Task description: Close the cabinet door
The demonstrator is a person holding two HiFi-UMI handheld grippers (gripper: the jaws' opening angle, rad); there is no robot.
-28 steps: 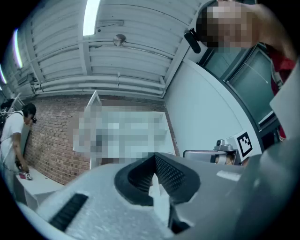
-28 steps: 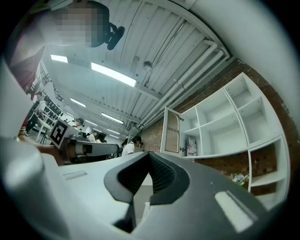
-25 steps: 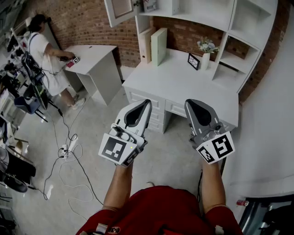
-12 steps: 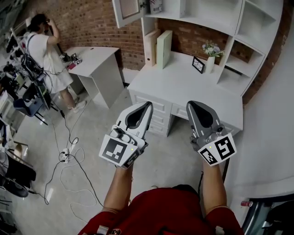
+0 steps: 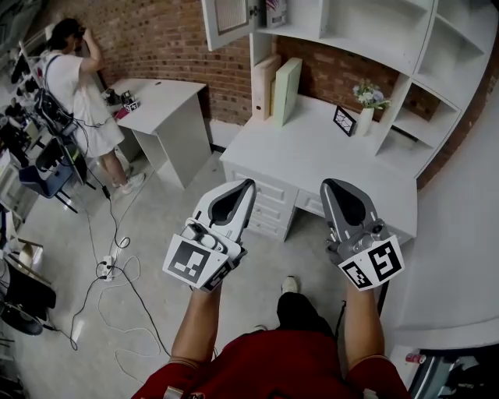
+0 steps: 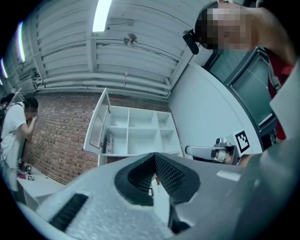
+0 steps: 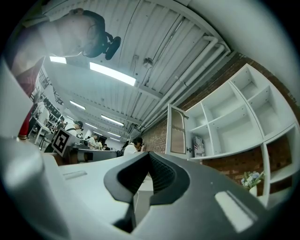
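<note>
We hold the left gripper (image 5: 248, 185) and the right gripper (image 5: 330, 185) out in front of us, side by side. Both have their jaws squeezed together, and there is nothing in them. They point toward a white desk (image 5: 327, 152) by a brick wall (image 5: 156, 39).

Above the desk is a white shelf unit (image 5: 413, 47). The cabinet door (image 5: 228, 19) is at the top left of these shelves. It stands open, swung out to the left, well apart from both grippers.

On the desk stand two tall folders (image 5: 279, 87), a small picture frame (image 5: 344, 121) and a vase of flowers (image 5: 366, 109). Off to the left, a person in white (image 5: 78, 86) stands by a small table (image 5: 168, 97). Cables (image 5: 117, 265) lie on the floor (image 5: 156, 210).
</note>
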